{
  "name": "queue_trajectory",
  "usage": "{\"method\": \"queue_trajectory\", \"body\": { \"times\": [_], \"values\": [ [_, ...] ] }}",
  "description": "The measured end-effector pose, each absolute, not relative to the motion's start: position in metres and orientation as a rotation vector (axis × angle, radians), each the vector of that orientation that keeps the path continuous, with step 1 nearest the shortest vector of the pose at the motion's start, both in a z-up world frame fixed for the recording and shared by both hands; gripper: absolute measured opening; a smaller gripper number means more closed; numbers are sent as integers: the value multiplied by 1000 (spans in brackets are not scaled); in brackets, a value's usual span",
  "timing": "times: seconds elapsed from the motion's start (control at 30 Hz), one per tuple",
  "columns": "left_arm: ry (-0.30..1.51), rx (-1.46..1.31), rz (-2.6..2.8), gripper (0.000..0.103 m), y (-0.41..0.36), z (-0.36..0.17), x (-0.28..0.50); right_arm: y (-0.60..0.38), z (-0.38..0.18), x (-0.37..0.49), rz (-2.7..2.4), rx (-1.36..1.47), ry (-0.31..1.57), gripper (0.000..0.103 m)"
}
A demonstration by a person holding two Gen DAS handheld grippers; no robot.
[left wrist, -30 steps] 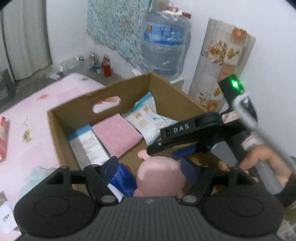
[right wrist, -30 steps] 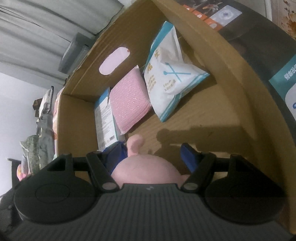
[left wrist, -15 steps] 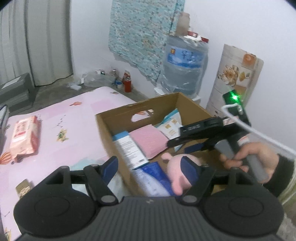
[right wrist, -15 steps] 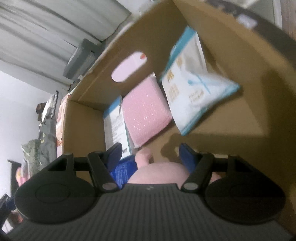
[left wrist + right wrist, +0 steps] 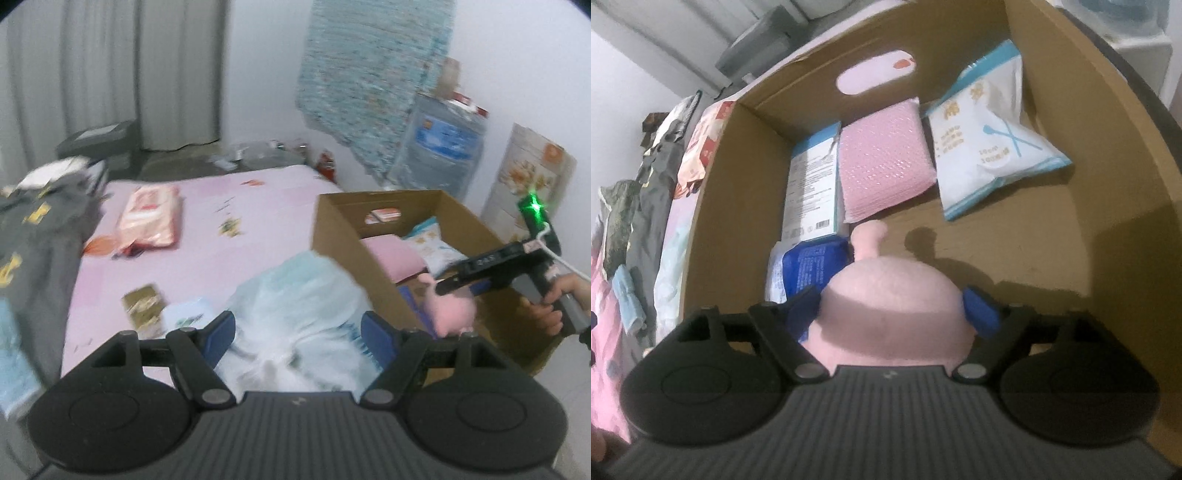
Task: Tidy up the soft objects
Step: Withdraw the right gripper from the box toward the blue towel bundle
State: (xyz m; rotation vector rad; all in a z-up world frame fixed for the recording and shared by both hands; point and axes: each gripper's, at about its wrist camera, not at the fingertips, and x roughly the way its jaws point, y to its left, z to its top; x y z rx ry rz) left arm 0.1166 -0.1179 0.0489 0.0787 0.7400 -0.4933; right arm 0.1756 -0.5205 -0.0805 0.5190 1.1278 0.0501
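The right gripper (image 5: pixel 892 308) hangs over the near end of the cardboard box (image 5: pixel 1082 122), pointing down into it. A pink plush toy (image 5: pixel 886 306) sits between its blue fingers (image 5: pixel 980 308), and the jaws are opening; both pads appear to touch the toy's sides, though whether they press on it cannot be told. In the left wrist view the same toy (image 5: pixel 452 310) hangs under the right gripper (image 5: pixel 448 286) inside the box, near its near wall, with a hand (image 5: pixel 554 302) on the gripper's handle.

Beyond the toy, on the box floor, a blue packet (image 5: pixel 812 267) lies by the left wall. Farther on, a white and teal pack (image 5: pixel 812 184) lies along the same wall, a pink pad (image 5: pixel 882 162) just beside it, and a white pouch (image 5: pixel 986 129) leans toward the far right corner. The far wall has an oval handle hole (image 5: pixel 873 72).

The left gripper (image 5: pixel 299 332) is outside the box, over the pink bed (image 5: pixel 229 243), its jaws apart. A pale, crinkled plastic bag (image 5: pixel 303 291) lies between and beyond its blue fingers (image 5: pixel 221 334), against the box's left outer wall (image 5: pixel 343 254); the picture is blurred and contact cannot be told. Farther out on the bed lie a gold packet (image 5: pixel 142 306), a small white packet (image 5: pixel 188 314) and a pink wipes pack (image 5: pixel 149 218). Dark clothing (image 5: pixel 33 236) covers the bed's left edge.
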Motion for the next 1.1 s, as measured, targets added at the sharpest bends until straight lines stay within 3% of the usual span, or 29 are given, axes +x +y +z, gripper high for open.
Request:
{"method": "queue_trajectory", "body": {
  "times": [0.27, 0.47, 0.73, 0.93, 1.1],
  "values": [
    [767, -19, -381, 76, -62, 34, 101, -525, -80, 183, -10, 535, 1041, 78],
    [777, -50, -248, 76, -23, 20, 88, -525, -81, 183, -12, 535, 1042, 87],
    [761, -19, -73, 76, 15, 18, 78, -518, -34, 159, -44, 507, 920, 87],
    [720, 50, 58, 82, 33, 25, 86, -449, 27, 160, 163, 500, 781, 88],
    [728, 22, 144, 86, 55, 23, 103, -347, 50, 197, 472, 536, 800, 88]
  ]
}}
